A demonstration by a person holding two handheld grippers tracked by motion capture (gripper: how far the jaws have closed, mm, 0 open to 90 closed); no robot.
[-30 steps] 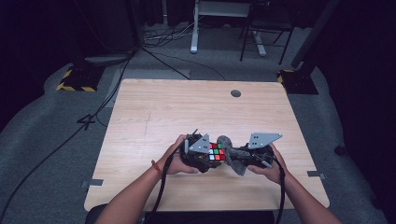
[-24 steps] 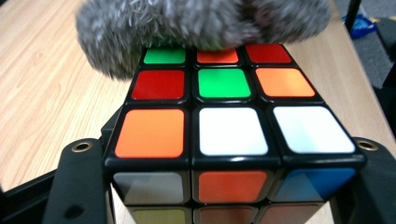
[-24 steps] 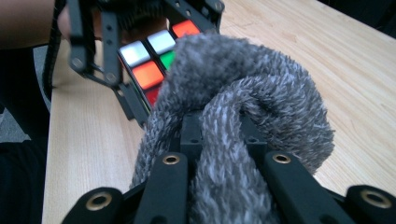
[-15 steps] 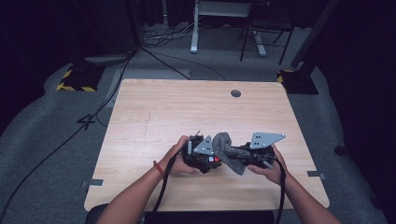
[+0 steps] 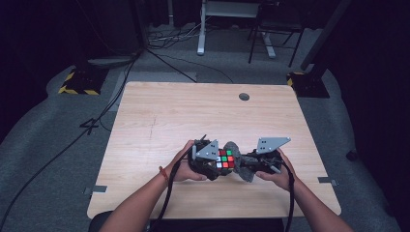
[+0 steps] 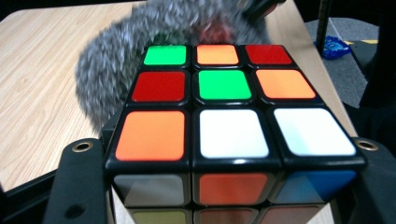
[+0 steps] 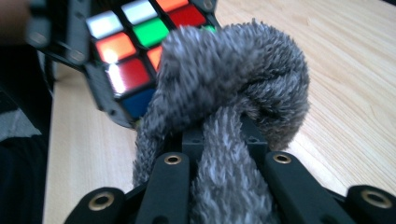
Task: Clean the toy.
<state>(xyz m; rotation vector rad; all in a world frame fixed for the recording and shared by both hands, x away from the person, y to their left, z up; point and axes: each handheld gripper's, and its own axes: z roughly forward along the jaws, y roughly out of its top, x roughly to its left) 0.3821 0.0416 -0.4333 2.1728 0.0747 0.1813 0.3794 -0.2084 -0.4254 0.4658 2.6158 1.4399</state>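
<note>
Wiping a scrambled puzzle cube (image 5: pixel 225 159) with a grey fluffy cloth (image 5: pixel 234 148), low over the near middle of the wooden table (image 5: pixel 159 116)

Holding the cube clamped in the left gripper (image 5: pixel 212 162), with the 2 black jaws pressing on opposite sides of it, as seen in the left gripper view, where the cube (image 6: pixel 231 116) is showing 9 top tiles in green, orange, red and white

Gripping the cloth (image 7: pixel 229 88) in the right gripper (image 5: pixel 251 166), jaws closed tight on a bunched fold, with the loose bulk bulging forward against the far edge and side of the cube (image 7: pixel 133 42)

Judging the job as underway rather than finished: cloth touching the cube at 1 edge, top face uncovered and looking clean enough, other faces hidden or turned away, so impossible to say how many are done

Probably leaving more passes over the remaining sides, with turning of the cube in between

Seeing no box, tray or other container on the table; only a small round grommet (image 5: pixel 244 96) near the far edge, well apart from the work
</note>
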